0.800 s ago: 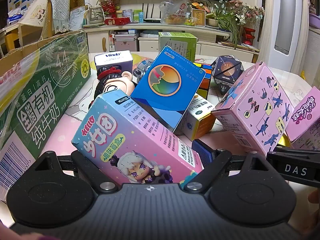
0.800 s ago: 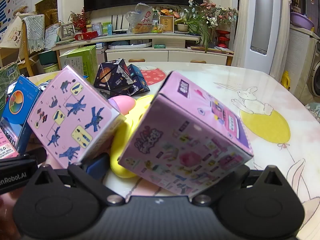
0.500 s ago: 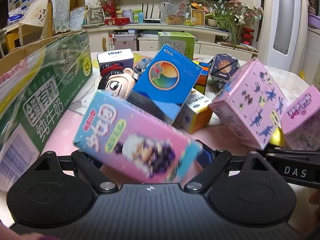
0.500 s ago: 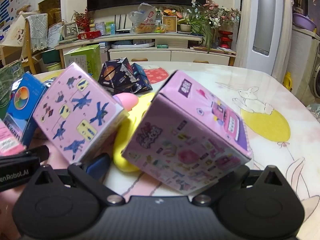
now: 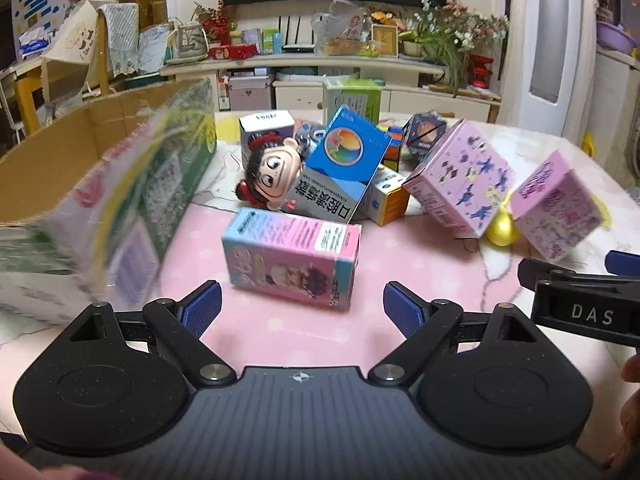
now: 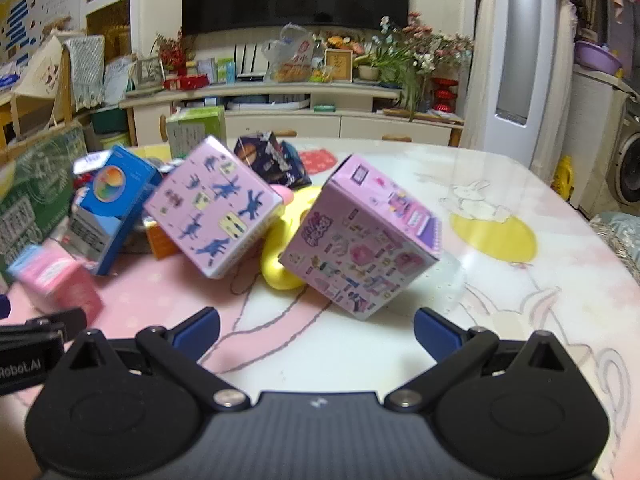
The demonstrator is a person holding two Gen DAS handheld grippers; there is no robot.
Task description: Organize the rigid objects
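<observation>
My left gripper point(image 5: 302, 308) is open and empty, just short of a pink and blue anime box point(image 5: 292, 256) that lies flat on the pink tablecloth. My right gripper point(image 6: 316, 330) is open and empty, just short of a tilted pink dollhouse box point(image 6: 362, 244). That box also shows in the left wrist view point(image 5: 556, 206). A pink box with blue figures point(image 6: 214, 208) leans beside it, and shows in the left wrist view point(image 5: 460, 184). A blue box with a rainbow circle point(image 5: 340, 168) and a doll head point(image 5: 274, 172) lie behind the anime box.
A big open green milk carton point(image 5: 120, 184) stands at the left. A yellow toy point(image 6: 280, 248) lies between the pink boxes. A dark cube box point(image 6: 266, 156), an orange and white box point(image 5: 386, 200) and a green box point(image 5: 352, 98) sit farther back. The table edge point(image 6: 592, 240) runs at the right.
Both grippers have opened and pulled back. The anime box left the left jaws and now lies flat on the table. The dollhouse box left the right jaws and rests tilted.
</observation>
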